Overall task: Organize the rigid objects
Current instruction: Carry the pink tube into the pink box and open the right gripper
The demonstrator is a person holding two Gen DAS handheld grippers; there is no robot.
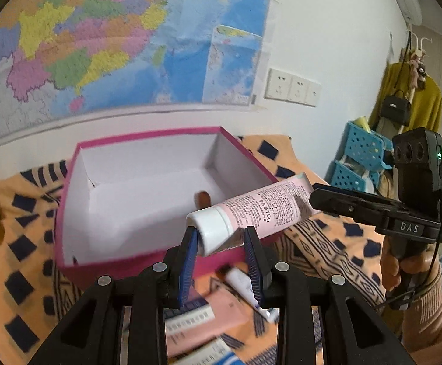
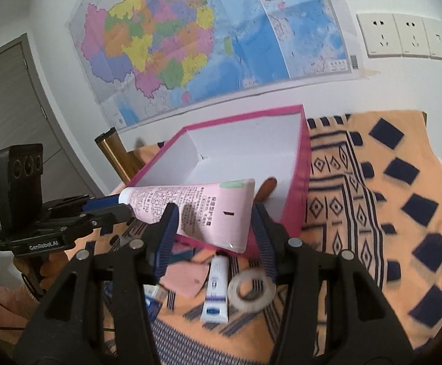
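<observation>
ribbed blue pads on the left gripper are pressed against the smooth white cap of a soft pink tube, so the cap end is held in a narrow grip. the flat crimped end of that tube, printed with fine dark text, is clamped between the pads of the right gripper, whose jaws stand wider. the tube is thus carried at both ends, tilted, above the near wall of a rectangular pink cardboard box with a plain white lining. one small rounded brown object is seen on the box floor; what it is cannot be told. below the tube, on the orange cloth patterned with dark diamonds and stripes, a small white tube and a clear ring of tape are laid side by side.
</observation>
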